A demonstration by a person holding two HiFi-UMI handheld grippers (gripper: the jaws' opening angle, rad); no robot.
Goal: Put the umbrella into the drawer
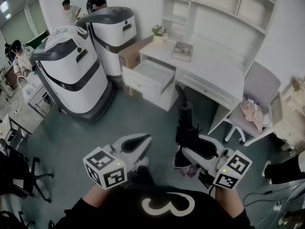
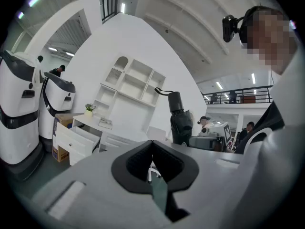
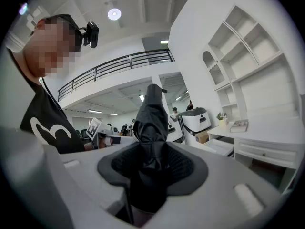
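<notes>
A folded black umbrella (image 1: 185, 120) stands upright in my right gripper (image 1: 189, 150), whose jaws are shut on its lower part. In the right gripper view the umbrella (image 3: 151, 123) fills the notch between the pads of the right gripper (image 3: 152, 163). My left gripper (image 1: 143, 142) hangs beside it to the left, shut with nothing in it. From the left gripper (image 2: 152, 163) the umbrella (image 2: 178, 120) shows ahead and to the right. The white desk's drawer (image 1: 151, 74) is pulled open ahead of both grippers, and it looks empty.
Two large white-and-grey machines (image 1: 76, 75) (image 1: 112, 32) stand left of the desk, with a cardboard box (image 1: 131, 54) between them and the drawer. A book (image 1: 182, 50) and a small plant (image 1: 158, 32) sit on the desktop. A chair (image 1: 259, 94) stands at the right. People stand at the back left.
</notes>
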